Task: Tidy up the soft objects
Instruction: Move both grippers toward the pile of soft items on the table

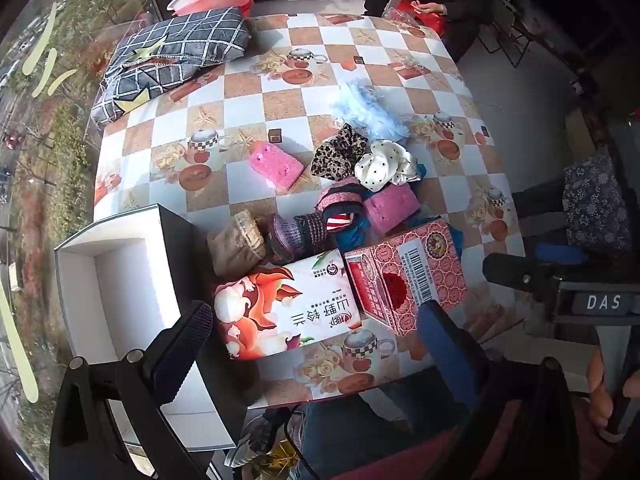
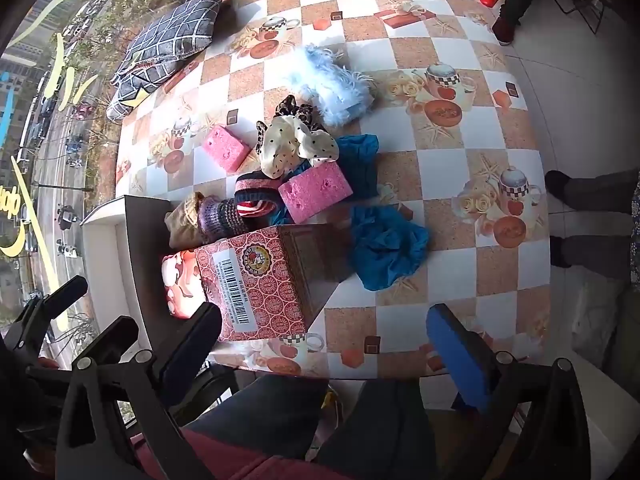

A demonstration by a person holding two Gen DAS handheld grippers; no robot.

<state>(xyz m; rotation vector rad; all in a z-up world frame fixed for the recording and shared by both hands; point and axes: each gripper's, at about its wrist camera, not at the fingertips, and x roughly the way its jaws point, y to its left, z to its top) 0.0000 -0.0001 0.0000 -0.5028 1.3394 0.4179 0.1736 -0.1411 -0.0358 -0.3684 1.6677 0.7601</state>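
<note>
Left wrist view: left gripper (image 1: 316, 330) spread wide, holding nothing — tissue pack (image 1: 286, 312) between its fingers, red box (image 1: 406, 276) just ahead to the right, soft pile (image 1: 348, 184) beyond. Right wrist view: right gripper (image 2: 324, 330) likewise spread and empty — red box (image 2: 264, 280) just ahead-left, blue cloth (image 2: 386, 246) ahead, pink sponge (image 2: 316, 192) farther.

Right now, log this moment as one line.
left tongs: open, empty | right tongs: open, empty | soft pile: untouched on table | white box: empty at table edge
</note>
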